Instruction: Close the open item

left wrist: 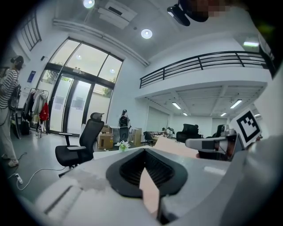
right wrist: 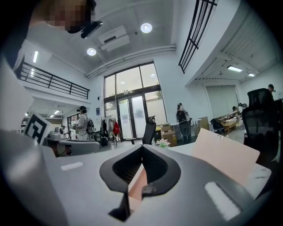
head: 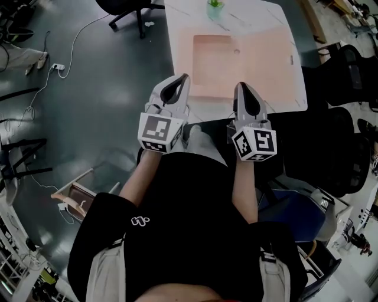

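Left gripper (head: 184,79) and right gripper (head: 242,87): jaws of both pressed together, nothing between them. Both are held side by side at the near edge of the white table (head: 277,23). The pink box (head: 254,65) lies open on the table, just beyond both tips.

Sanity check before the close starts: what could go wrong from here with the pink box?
1. The left gripper and right gripper are both shut and sit short of the pink box. Pushing with closed tips may slide the box instead of closing it.
2. A small plant stands just beyond the box at the table's far edge, so a forward shove could knock it.
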`<state>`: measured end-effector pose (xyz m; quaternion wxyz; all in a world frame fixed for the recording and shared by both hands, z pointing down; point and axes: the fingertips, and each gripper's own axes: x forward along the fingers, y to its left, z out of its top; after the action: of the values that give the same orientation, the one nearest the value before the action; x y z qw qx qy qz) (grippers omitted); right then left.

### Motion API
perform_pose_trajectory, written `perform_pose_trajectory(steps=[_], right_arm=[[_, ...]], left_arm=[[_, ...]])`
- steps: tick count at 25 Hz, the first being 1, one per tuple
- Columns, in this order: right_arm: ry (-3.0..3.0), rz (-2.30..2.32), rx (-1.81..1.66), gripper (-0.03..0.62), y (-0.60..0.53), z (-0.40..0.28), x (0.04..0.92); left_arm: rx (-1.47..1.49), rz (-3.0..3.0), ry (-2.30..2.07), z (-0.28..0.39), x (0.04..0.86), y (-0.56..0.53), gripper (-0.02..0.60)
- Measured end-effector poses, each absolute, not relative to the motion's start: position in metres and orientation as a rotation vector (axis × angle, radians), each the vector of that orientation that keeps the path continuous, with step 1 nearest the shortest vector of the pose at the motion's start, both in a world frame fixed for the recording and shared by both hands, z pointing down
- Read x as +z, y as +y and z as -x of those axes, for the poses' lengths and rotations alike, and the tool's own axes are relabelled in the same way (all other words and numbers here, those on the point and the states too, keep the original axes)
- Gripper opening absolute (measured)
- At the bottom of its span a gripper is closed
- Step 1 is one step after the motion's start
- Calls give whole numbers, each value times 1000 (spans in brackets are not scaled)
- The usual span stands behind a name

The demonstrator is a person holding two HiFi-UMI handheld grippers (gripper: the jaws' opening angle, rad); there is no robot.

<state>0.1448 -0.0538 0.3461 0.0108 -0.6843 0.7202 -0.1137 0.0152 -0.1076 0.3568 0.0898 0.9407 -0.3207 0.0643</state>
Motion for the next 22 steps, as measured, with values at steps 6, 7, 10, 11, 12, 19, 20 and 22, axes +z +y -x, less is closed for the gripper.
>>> perform_pose_trajectory(steps=[6,7,10,11,12,19,20,22], right_arm=[[2205,2194,-366,22,-46,-174,354],[2190,2205,-376,23,-43,-180,357],[2131,2252,-415,31,-33,-201,366],[2113,2267,-427,34,-30,-207,370],[2098,2280,-439,37,-26,-213,373],[1997,2348,-509,87,-8,-250,390],[1974,2357,-525,94,-5,-256,393],[1922,2381,-556,108,3,-270,400]], left_arm=[[229,-2802,-870,-48,366,-109,-11],[242,-2798,-857,-53,370,-108,-11],[276,-2789,-816,-68,382,-106,-11],[282,-2789,-801,-74,384,-105,-11],[288,-2791,-786,-80,386,-104,-11],[331,-2808,-685,-116,397,-94,-11],[340,-2810,-672,-120,399,-92,-11],[360,-2811,-651,-127,403,-88,-11]])
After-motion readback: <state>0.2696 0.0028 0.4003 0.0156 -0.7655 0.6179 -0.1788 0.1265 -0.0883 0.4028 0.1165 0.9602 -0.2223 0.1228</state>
